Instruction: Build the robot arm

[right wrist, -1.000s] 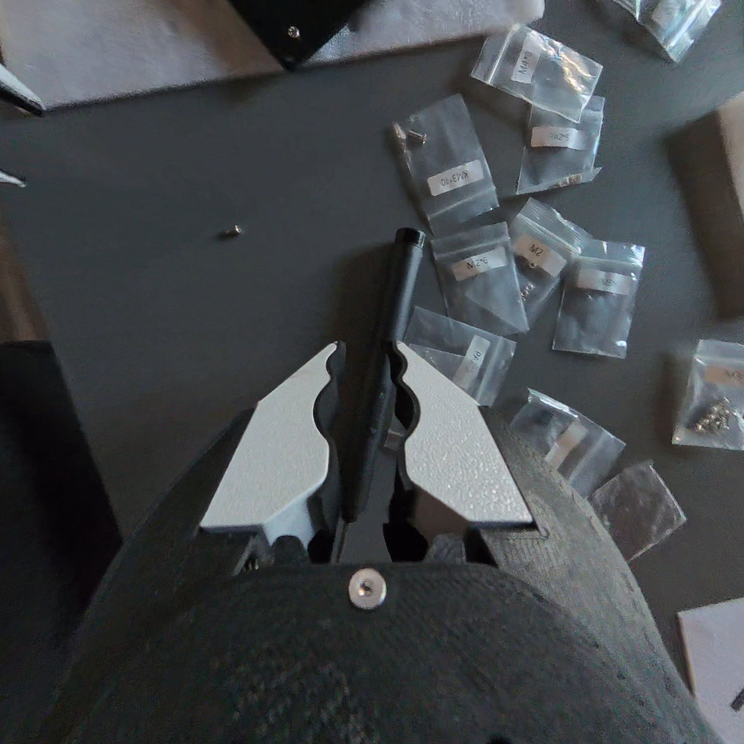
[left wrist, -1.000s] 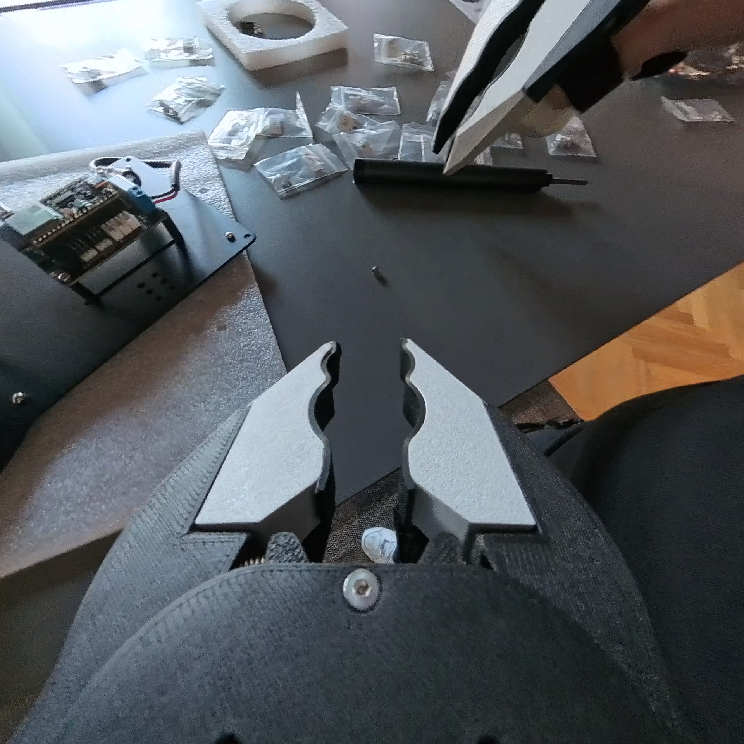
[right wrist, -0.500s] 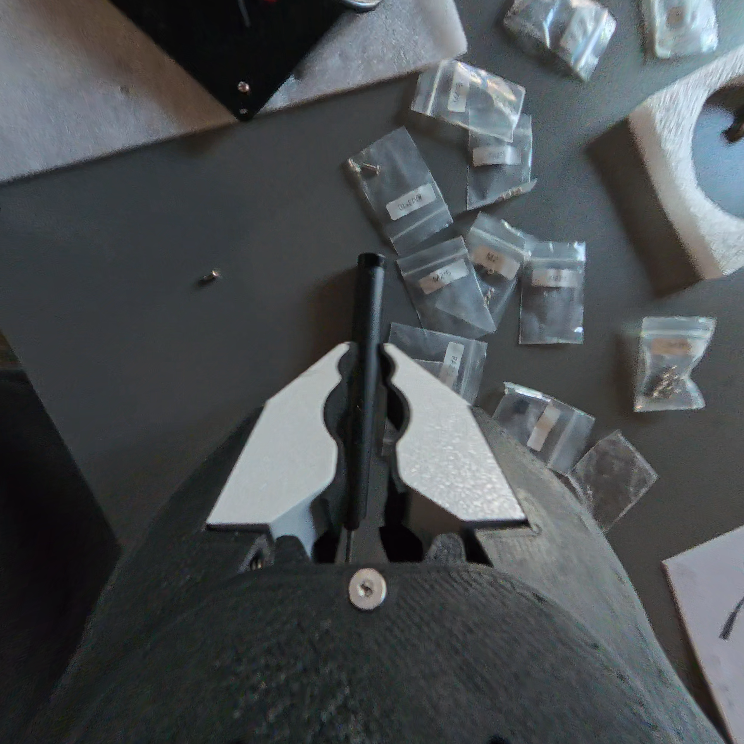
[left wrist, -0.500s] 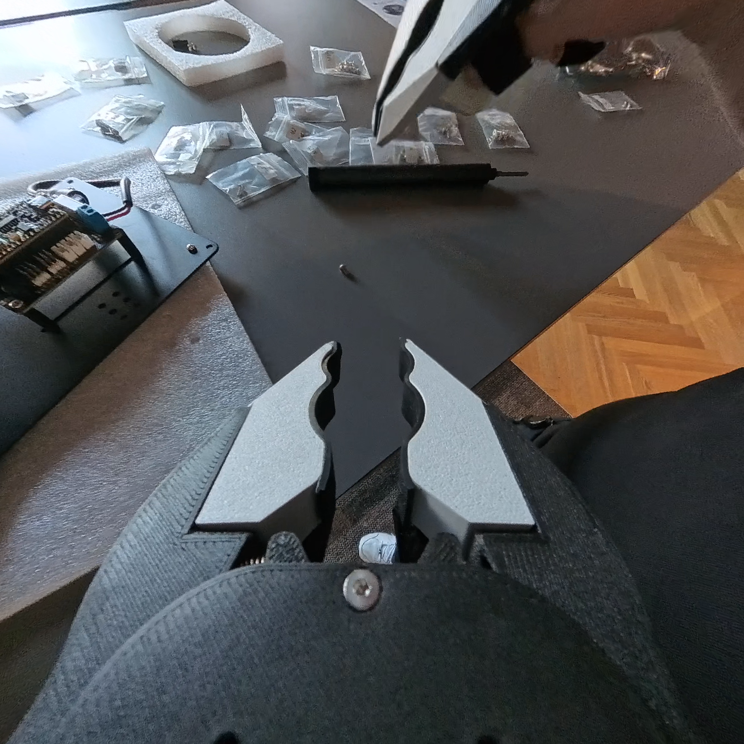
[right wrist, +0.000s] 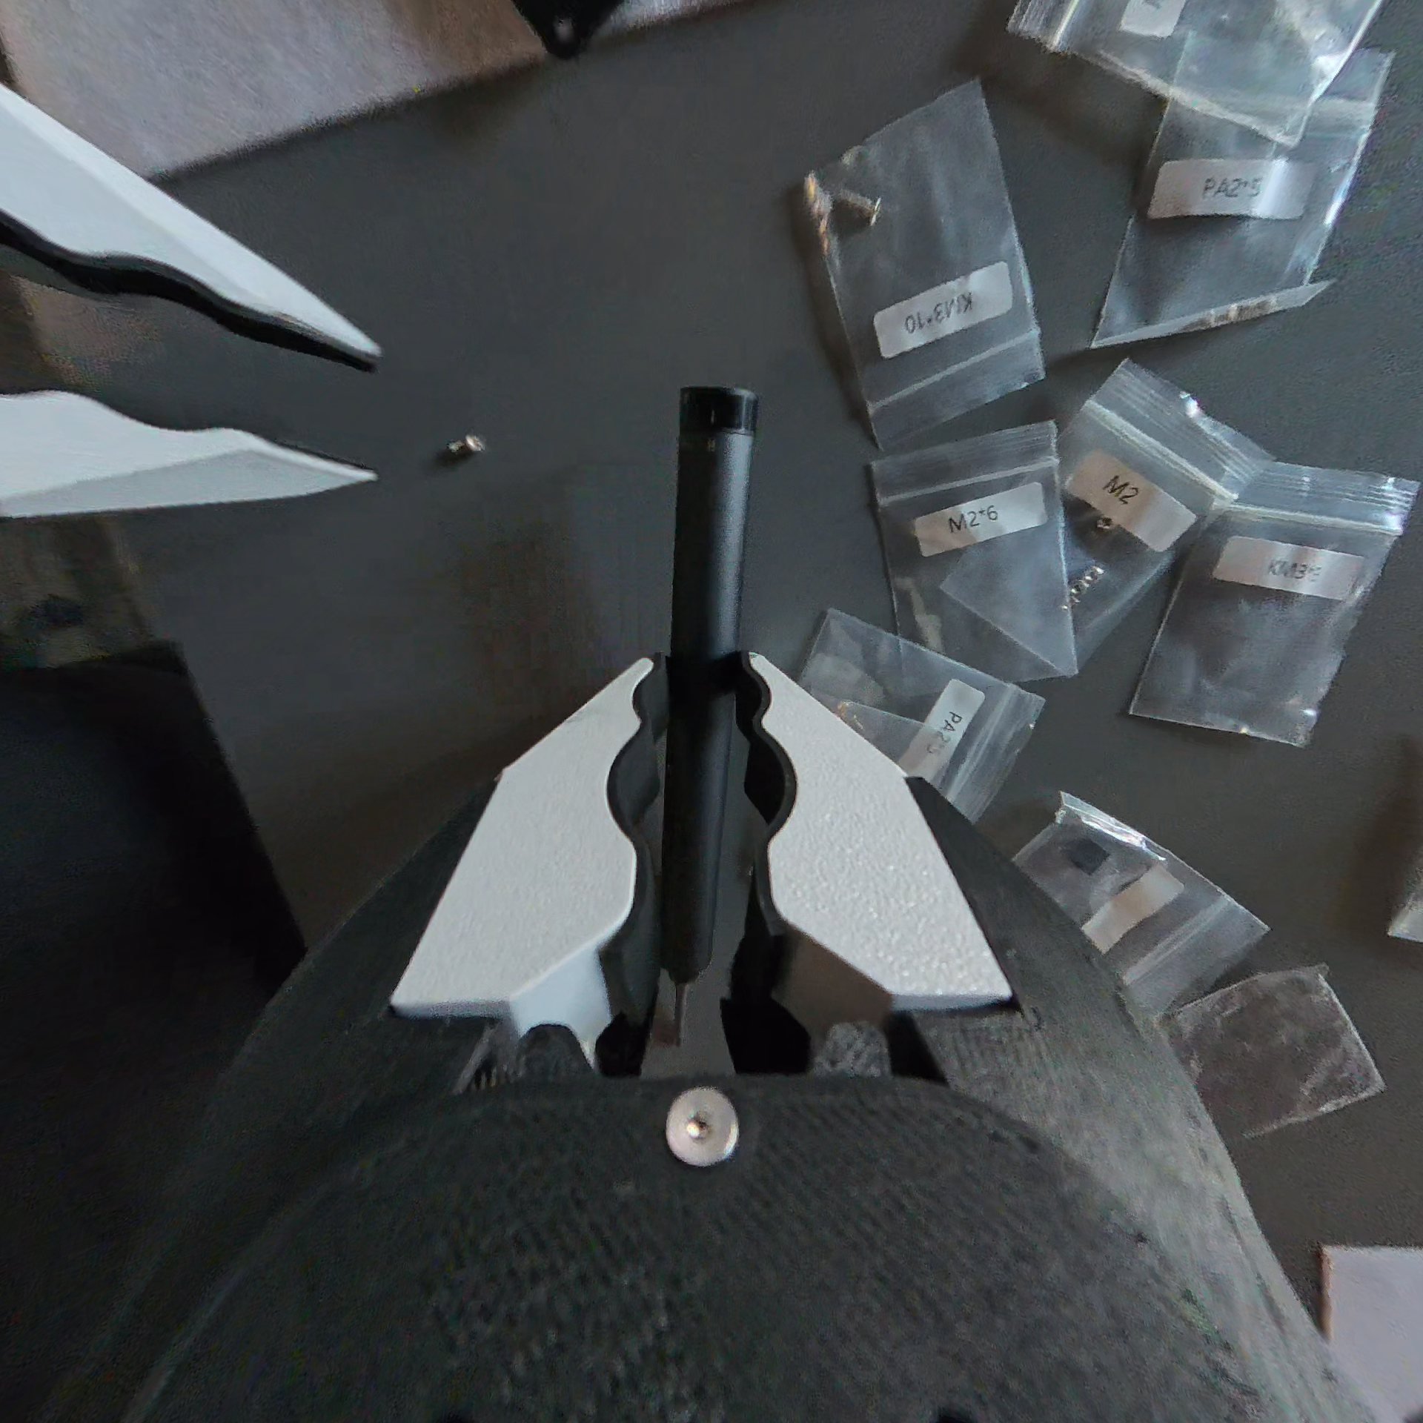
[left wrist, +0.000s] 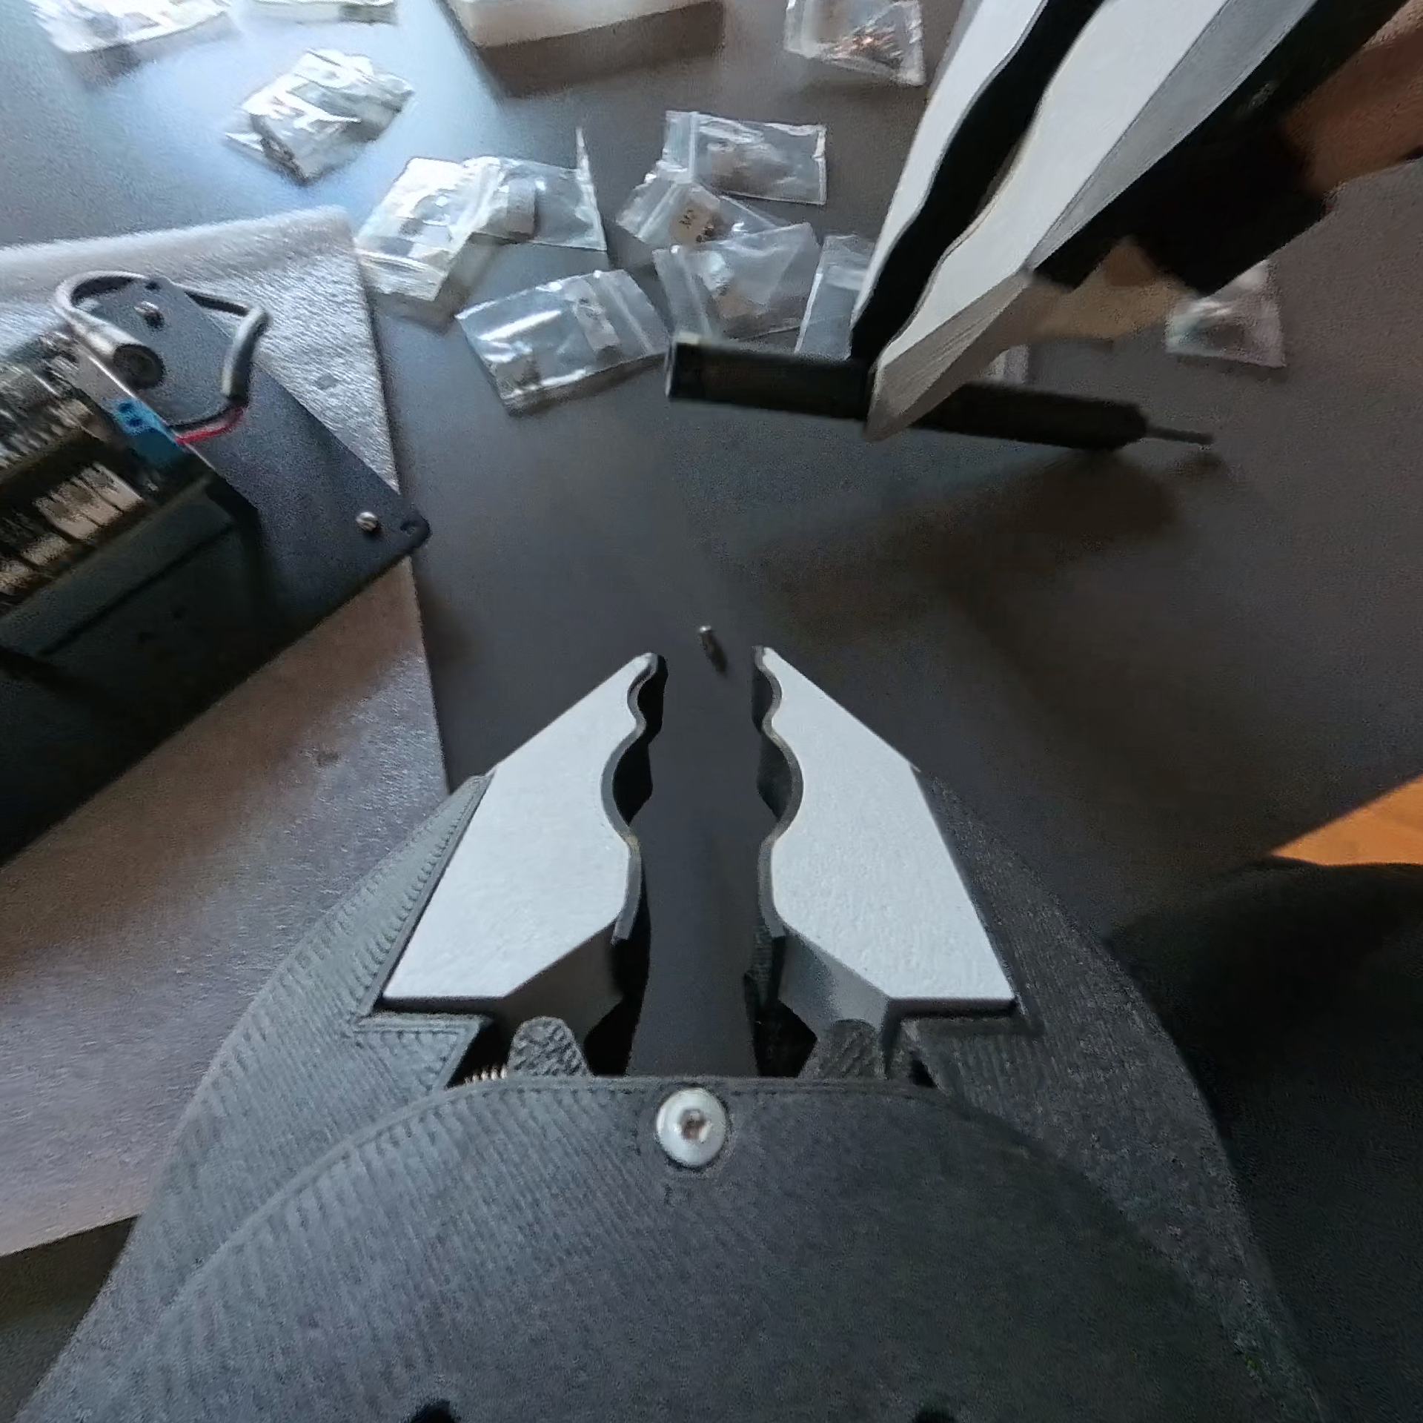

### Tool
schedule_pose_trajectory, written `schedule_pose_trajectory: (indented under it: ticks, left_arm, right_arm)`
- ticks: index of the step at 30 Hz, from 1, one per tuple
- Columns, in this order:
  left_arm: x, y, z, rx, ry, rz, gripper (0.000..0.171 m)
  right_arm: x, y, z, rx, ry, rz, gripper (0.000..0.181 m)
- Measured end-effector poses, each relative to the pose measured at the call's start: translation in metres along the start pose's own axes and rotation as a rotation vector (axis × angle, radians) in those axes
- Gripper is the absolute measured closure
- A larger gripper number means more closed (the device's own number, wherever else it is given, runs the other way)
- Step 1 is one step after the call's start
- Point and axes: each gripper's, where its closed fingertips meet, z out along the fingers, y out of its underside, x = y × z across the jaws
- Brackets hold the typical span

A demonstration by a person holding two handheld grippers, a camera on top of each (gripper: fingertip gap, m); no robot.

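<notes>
My left gripper (left wrist: 708, 661) is open and low over the dark table (left wrist: 924, 616). A small loose screw (left wrist: 712, 647) lies on the table just ahead of it, between the tips. The left gripper (right wrist: 373, 417) and the screw (right wrist: 463, 448) also show at the left of the right wrist view. My right gripper (right wrist: 704, 661) is shut on a black screwdriver (right wrist: 708, 539), with the shaft running between the fingers and the bit end pointing back toward the camera. In the left wrist view the right gripper (left wrist: 872, 393) holds the screwdriver (left wrist: 770, 381) level, at or just above the table.
Several clear zip bags of hardware (left wrist: 562, 331) lie beyond the screwdriver and show beside it in the right wrist view (right wrist: 947, 308). A circuit board on a black plate (left wrist: 92, 462) stands on a grey foam mat (left wrist: 231, 770) to the left. The table edge and wooden floor (left wrist: 1355, 839) are to the right.
My left gripper has moved forward and down until the screw lies at its tips. My right gripper has come down from above the screwdriver and now grips it.
</notes>
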Motion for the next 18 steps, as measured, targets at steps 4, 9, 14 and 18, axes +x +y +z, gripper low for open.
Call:
schedule_pose_trajectory:
  ticks: [4,9,14,18]
  left_arm:
    - [0.001,0.006,0.014,-0.096,-0.085,0.028,0.152]
    - [0.002,0.006,0.023,-0.135,-0.147,0.032,0.159]
    - [-0.001,0.006,0.025,-0.164,-0.211,0.095,0.17]
    - [-0.001,0.003,0.027,-0.119,-0.207,0.13,0.171]
  right_arm:
    - [0.006,-0.019,-0.033,0.182,-0.116,0.03,0.166]
    - [0.012,-0.047,-0.077,0.419,-0.224,0.026,0.165]
    - [0.024,-0.079,-0.111,0.617,-0.249,-0.012,0.165]
    - [0.03,-0.107,-0.137,0.783,-0.328,0.007,0.166]
